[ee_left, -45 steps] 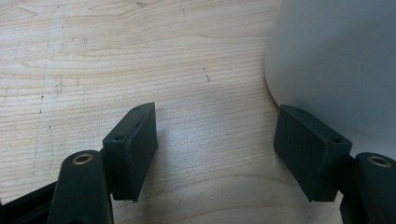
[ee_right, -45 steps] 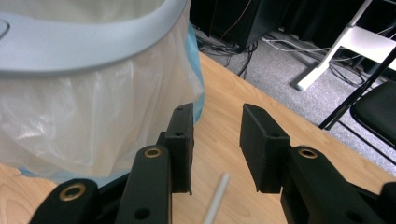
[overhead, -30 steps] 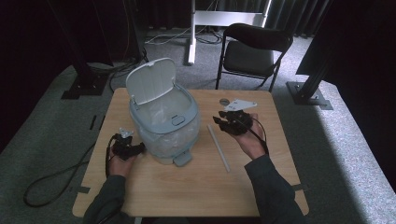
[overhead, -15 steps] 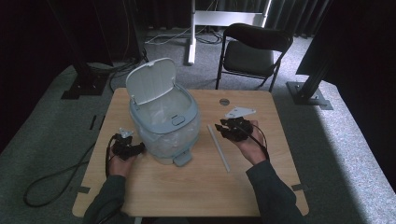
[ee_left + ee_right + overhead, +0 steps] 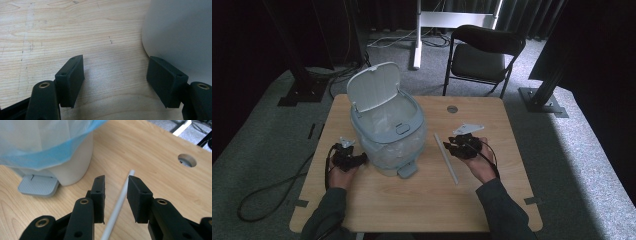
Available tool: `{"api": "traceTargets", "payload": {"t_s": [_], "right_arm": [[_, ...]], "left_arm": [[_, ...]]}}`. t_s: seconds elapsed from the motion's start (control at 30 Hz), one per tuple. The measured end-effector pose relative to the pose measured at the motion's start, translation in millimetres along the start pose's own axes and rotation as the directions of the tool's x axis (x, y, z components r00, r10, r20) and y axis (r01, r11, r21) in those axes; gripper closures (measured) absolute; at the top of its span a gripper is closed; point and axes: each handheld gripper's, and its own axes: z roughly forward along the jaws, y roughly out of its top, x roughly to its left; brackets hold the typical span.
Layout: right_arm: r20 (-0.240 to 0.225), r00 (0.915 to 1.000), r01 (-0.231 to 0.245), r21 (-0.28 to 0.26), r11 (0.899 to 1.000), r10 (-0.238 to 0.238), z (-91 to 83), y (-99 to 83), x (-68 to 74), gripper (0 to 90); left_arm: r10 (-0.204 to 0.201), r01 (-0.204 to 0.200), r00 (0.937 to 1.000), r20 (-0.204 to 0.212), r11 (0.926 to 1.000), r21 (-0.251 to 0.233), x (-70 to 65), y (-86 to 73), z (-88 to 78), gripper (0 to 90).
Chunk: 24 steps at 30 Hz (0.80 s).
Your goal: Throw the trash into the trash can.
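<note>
A white pedal bin [image 5: 387, 135] with its lid [image 5: 373, 86] raised and a blue-edged liner [image 5: 45, 142] stands left of centre on the wooden table [image 5: 412, 195]. To its right a thin white rod [image 5: 446, 157] lies flat on the table. My right gripper [image 5: 116, 182] hangs low over the rod [image 5: 120, 200], its jaws open on either side with a gap to each pad. My left gripper [image 5: 115, 67] rests open on the table at the bin's left, its right jaw close to the bin wall [image 5: 180, 32], with nothing between the jaws.
The bin's grey pedal [image 5: 38, 185] sticks out toward the near edge. A round cable hole [image 5: 452, 108] sits in the far part of the table. A black chair [image 5: 484, 52] and stand bases are on the floor behind.
My right gripper has come down and nearer, from above the table to just over the white rod. The left gripper and the bin have not moved.
</note>
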Motion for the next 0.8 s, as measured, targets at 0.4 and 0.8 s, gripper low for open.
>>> {"api": "traceTargets", "payload": {"t_s": [0.4, 0.8], "right_arm": [[-0.007, 1.0, -0.006, 0.044, 0.999, 0.006, 12.5, -18.4, 3.2, 67.4], [-0.009, 0.9996, -0.026, 0.111, 0.993, 0.027, 26.0, -45.9, 3.1, 68.8]], "left_arm": [[0.0, 0.0, 1.0, 0.0, 1.0, 0.0, 0.0, 0.0, 0.0, 30.4], [0.0, 0.0, 1.0, 0.001, 1.0, 0.002, 0.0, 0.1, -0.2, 30.4]]}}
